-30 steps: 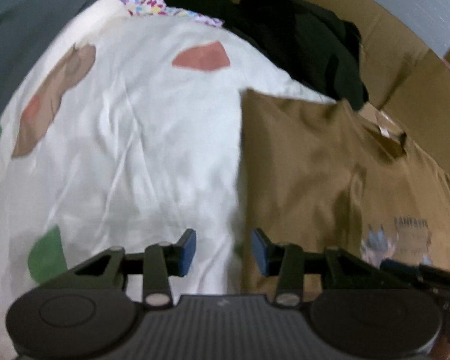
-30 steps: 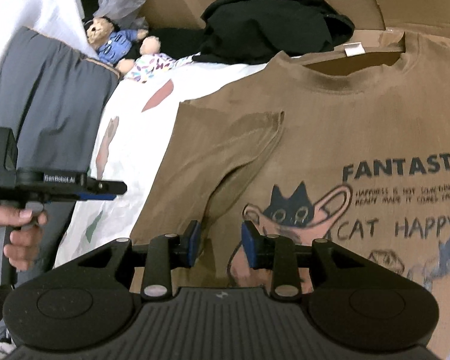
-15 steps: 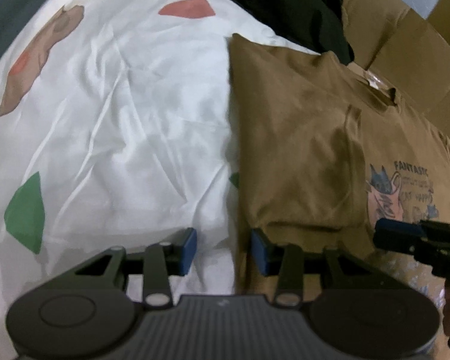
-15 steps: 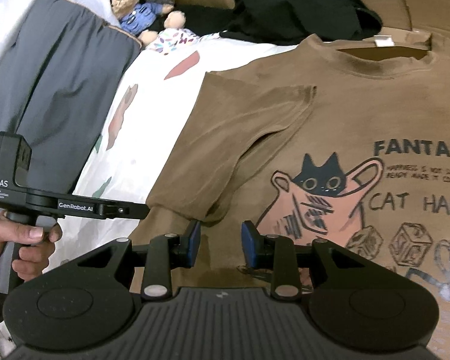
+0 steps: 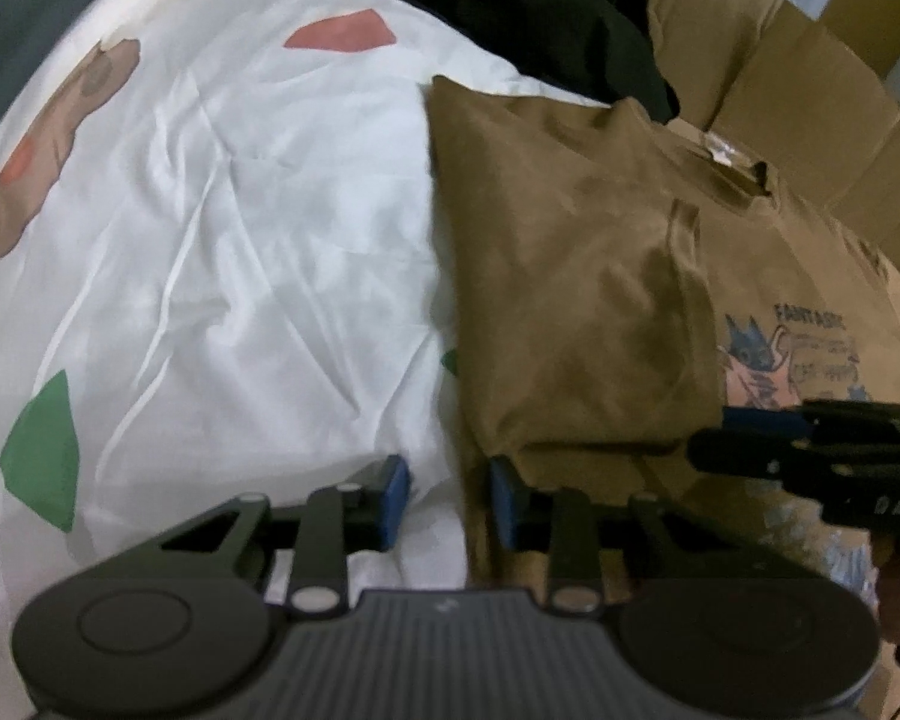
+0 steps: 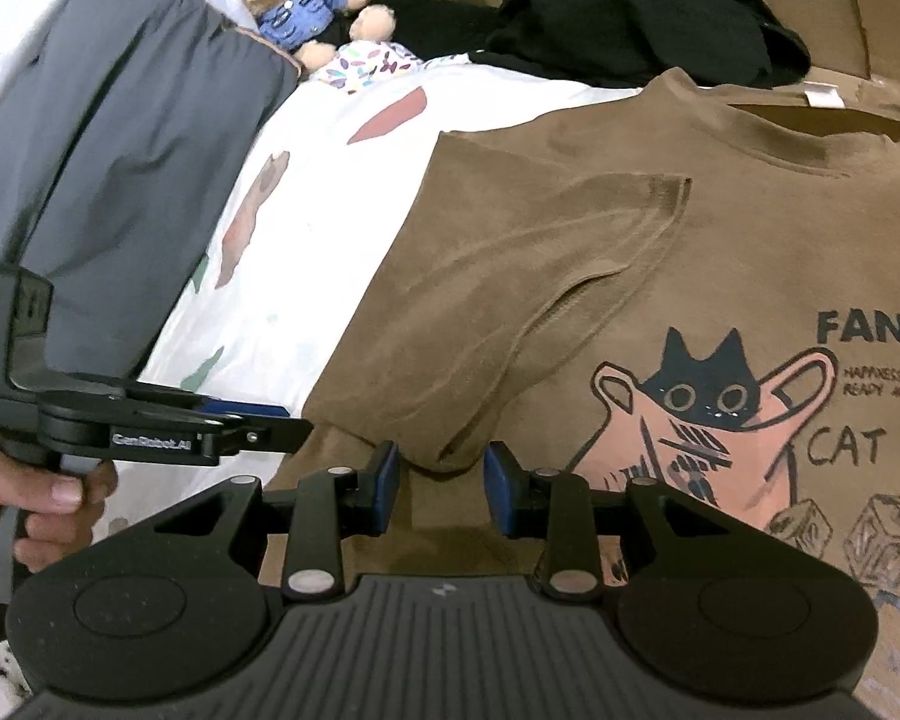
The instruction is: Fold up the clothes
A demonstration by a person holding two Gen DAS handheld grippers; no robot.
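Observation:
A brown T-shirt (image 5: 570, 300) with a cat print lies face up on a white patterned sheet (image 5: 240, 240), its left sleeve folded in over the chest (image 6: 540, 276). My left gripper (image 5: 450, 498) hangs low over the shirt's left edge. Its jaws are closing with that edge between them, and a gap still shows at the pads. My right gripper (image 6: 441, 486) hovers over the lower corner of the folded sleeve, jaws apart, not pressing on the cloth. Each gripper shows in the other's view: the right gripper (image 5: 726, 438) and the left gripper (image 6: 294, 426) in a hand.
A black garment (image 6: 630, 12) lies heaped behind the shirt against flattened cardboard (image 5: 810, 90). Grey trousers (image 6: 108, 168) lie along the left, with a teddy bear (image 6: 294, 6) and a flower-print cloth beyond them. The sheet spreads out left of the shirt.
The left gripper has come down towards the shirt's left edge and its jaws have narrowed. The right gripper has slid left across the shirt to the folded sleeve's corner.

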